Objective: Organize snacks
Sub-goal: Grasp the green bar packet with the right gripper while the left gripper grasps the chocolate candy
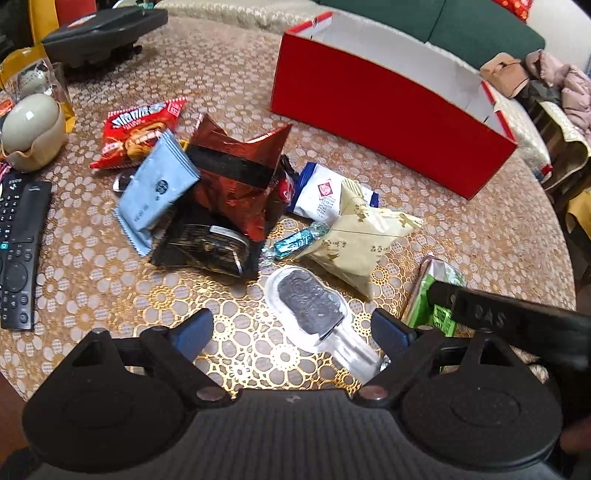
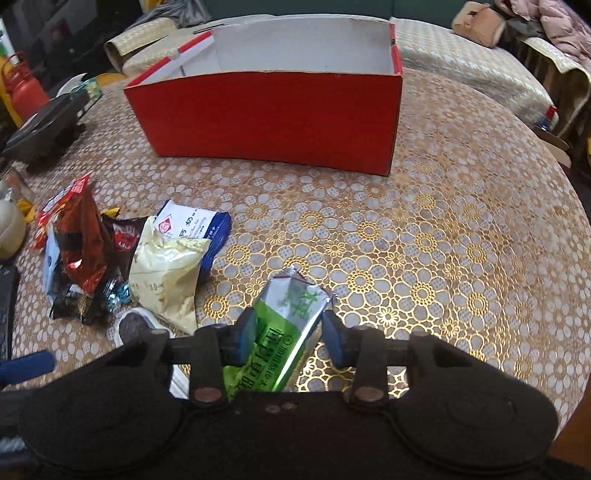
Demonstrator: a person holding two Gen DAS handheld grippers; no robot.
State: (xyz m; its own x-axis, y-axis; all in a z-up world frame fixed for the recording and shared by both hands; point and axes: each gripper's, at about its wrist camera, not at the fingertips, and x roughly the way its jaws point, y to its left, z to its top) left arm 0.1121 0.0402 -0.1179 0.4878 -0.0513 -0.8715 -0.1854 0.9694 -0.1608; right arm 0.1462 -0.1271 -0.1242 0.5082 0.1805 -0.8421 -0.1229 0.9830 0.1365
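Note:
A pile of snack packets lies on the round table: a dark red bag [image 1: 240, 173], a light blue packet [image 1: 159, 195], a cream packet [image 1: 362, 240] and a clear-wrapped dark ice-pop shape [image 1: 310, 306]. My left gripper [image 1: 291, 332] is open just above that clear-wrapped piece. My right gripper [image 2: 290, 332] has its jaws around a green packet [image 2: 280, 332] that lies on the table; the left pad touches it and a gap shows at the right pad. The green packet also shows in the left wrist view [image 1: 439, 295]. An open red box [image 2: 273, 110] stands at the back, empty inside.
Black remote controls [image 1: 18, 251] lie at the left edge. A grey-green ceramic pot [image 1: 33, 129] and a black device [image 1: 103, 33] stand at the back left. Bare patterned tablecloth [image 2: 443, 240] spreads right of the snack pile. Bedding and clothes lie beyond the table.

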